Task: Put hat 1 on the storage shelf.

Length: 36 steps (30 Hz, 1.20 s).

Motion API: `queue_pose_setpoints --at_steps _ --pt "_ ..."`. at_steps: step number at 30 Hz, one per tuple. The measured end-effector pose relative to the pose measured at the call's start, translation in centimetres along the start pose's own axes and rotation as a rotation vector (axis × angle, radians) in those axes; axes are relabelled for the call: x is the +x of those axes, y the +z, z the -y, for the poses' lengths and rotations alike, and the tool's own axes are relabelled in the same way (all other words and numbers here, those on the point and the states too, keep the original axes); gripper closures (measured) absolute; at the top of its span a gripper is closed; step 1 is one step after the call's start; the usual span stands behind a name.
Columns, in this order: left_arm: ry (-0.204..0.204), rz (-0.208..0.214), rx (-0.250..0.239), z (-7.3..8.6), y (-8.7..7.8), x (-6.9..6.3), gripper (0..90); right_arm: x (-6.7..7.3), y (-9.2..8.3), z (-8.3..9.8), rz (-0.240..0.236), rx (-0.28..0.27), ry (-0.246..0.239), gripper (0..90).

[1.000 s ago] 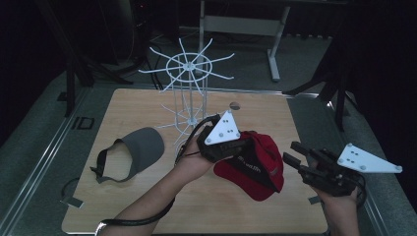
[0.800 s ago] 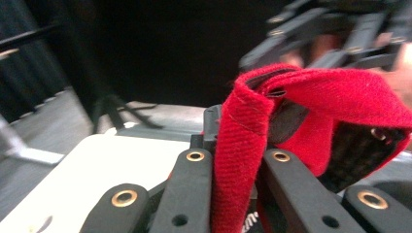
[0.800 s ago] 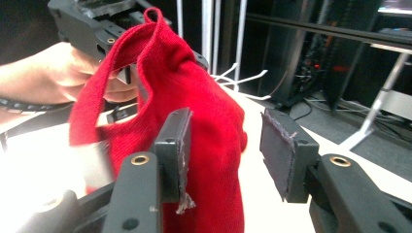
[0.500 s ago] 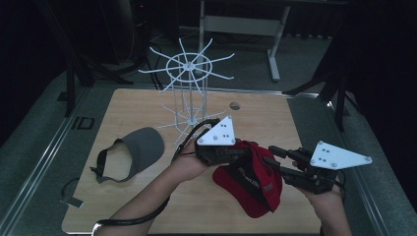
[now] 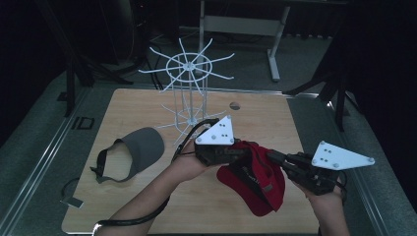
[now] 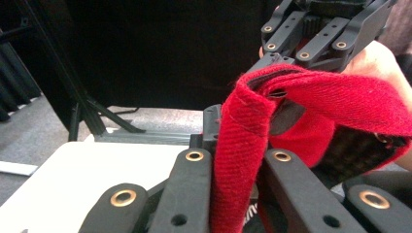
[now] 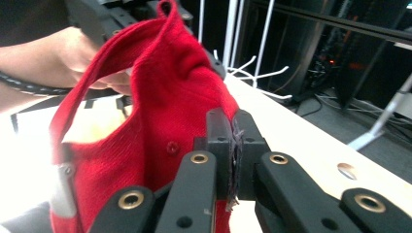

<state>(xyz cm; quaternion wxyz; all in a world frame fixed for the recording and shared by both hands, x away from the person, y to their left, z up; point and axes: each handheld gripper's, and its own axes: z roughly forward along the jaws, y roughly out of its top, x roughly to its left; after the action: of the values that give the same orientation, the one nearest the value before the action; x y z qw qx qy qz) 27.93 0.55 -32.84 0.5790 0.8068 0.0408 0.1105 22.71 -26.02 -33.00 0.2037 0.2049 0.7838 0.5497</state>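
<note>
— How do my hands sit right now?

— My left hand (image 5: 184, 164) comes in from the table's near edge, forearm slanting up toward the middle, and its gripper (image 5: 246, 153) points to the right, the grey plate on top tipped toward the far edge. My right hand (image 5: 324, 196) rises from the near right corner, and its gripper (image 5: 270, 156) points left, so the two meet nose to nose above the table's near right part.

— And the jaws?

— The left gripper is clamped on the cap (image 5: 255, 179): in the left gripper view a red fold (image 6: 238, 160) runs straight up between the two jaws. The right gripper's jaws have just been closing, and in the right gripper view they now pinch a thin edge of the red fabric (image 7: 234, 160) between the pads. So both grip the cap.

— What does the cap look like?

— It is red, a soft woven cloth, held off the table (image 5: 295, 123) between the two grippers and sagging below them toward the near edge. From the high view it hangs crumpled, with a dark inner side and a small pale tab on it. The right gripper view shows the crown bulging up toward my left hand (image 7: 58, 58), with a small button-like dot on the cloth.

— Anything else on the table?

— A grey visor (image 5: 133, 152) lies near the left edge, well apart from the cap, and a white wire rack (image 5: 189, 88) stands toward the far edge, behind my left gripper.
</note>
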Motion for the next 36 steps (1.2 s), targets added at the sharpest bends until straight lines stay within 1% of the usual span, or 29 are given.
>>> queue_pose_setpoints --at_steps 1,2,5,7,8,9,10,11,12,13,14,15,16,17,19,23,26,29,30,33,34,36 --pt "0.005 0.001 -0.001 0.0 -0.1 0.0 86.1 0.0 0.0 -0.1 0.008 0.004 -0.006 88.2" --pt "0.006 0.0 -0.003 0.0 -0.1 0.0 85.8 0.1 0.0 -0.2 0.01 0.0 -0.001 88.3" --pt "-0.001 -0.001 -0.006 0.0 -0.3 0.0 84.8 0.1 0.1 -0.3 0.008 -0.006 0.002 88.3" --pt "-0.01 -0.01 -0.005 0.0 -0.5 0.1 79.0 0.0 0.0 -0.4 0.012 -0.014 0.009 88.3" --pt "-0.01 -0.01 -0.005 0.0 -0.5 0.1 74.5 0.0 0.0 -0.4 0.012 -0.014 0.009 88.3" --pt "-0.019 -0.009 -0.001 0.1 -0.6 0.1 74.5 0.0 0.0 -0.5 0.011 -0.017 0.011 88.3" --pt "-0.016 -0.011 0.001 0.1 -0.6 0.1 65.5 -0.1 -0.2 -0.6 0.022 -0.029 0.019 88.3" --pt "-0.006 -0.02 0.009 0.1 -0.7 0.0 65.5 -0.1 -0.2 -0.6 0.022 -0.029 0.019 88.3" --pt "0.003 -0.042 0.026 0.1 -0.6 -0.1 61.7 -0.2 -0.3 -0.7 0.023 -0.03 0.021 88.3" --pt "0.007 -0.058 0.039 0.2 -0.7 -0.2 59.2 -0.3 -0.6 -0.8 0.042 -0.042 0.029 88.3" --pt "0.005 -0.061 0.04 0.3 -0.7 -0.2 59.2 -0.3 -0.6 -0.8 0.042 -0.042 0.029 88.3" --pt "-0.002 -0.074 0.045 0.4 -0.8 -0.1 57.0 -0.4 -0.7 -0.9 0.037 -0.045 0.03 88.3" --pt "-0.006 -0.087 0.048 0.5 -0.9 -0.1 56.5 -0.4 -0.9 -0.9 0.041 -0.051 0.032 88.3" --pt "-0.014 -0.09 0.043 0.6 -1.0 0.0 56.5 -0.4 -0.9 -1.0 0.049 -0.046 0.029 88.2" --pt "-0.022 -0.102 0.037 0.8 -1.2 0.1 56.5 -0.5 -1.0 -1.0 0.052 -0.05 0.032 88.2" --pt "-0.028 -0.129 0.036 0.9 -1.6 0.1 56.4 -0.7 -1.1 -1.0 0.054 -0.062 0.043 88.2" --pt "-0.03 -0.149 0.033 1.0 -2.1 0.0 56.4 -0.6 -1.0 -1.1 0.059 -0.059 0.038 88.2" --pt "-0.043 -0.159 0.022 1.4 -2.9 0.1 54.0 -0.5 -0.9 -1.2 0.058 -0.057 0.034 88.2" --pt "-0.047 -0.154 0.016 1.6 -3.1 0.1 52.3 -0.5 -0.9 -1.3 0.063 -0.057 0.033 88.2" --pt "-0.066 -0.177 0.02 2.2 -3.7 0.1 51.4 -0.6 -0.9 -1.3 0.068 -0.058 0.037 88.2" --pt "-0.068 -0.189 0.024 2.4 -3.9 0.1 51.3 -0.6 -0.9 -1.3 0.07 -0.058 0.038 88.2" --pt "-0.089 -0.215 0.025 2.9 -4.3 0.3 51.4 -0.6 -0.9 -1.4 0.074 -0.06 0.04 88.2"
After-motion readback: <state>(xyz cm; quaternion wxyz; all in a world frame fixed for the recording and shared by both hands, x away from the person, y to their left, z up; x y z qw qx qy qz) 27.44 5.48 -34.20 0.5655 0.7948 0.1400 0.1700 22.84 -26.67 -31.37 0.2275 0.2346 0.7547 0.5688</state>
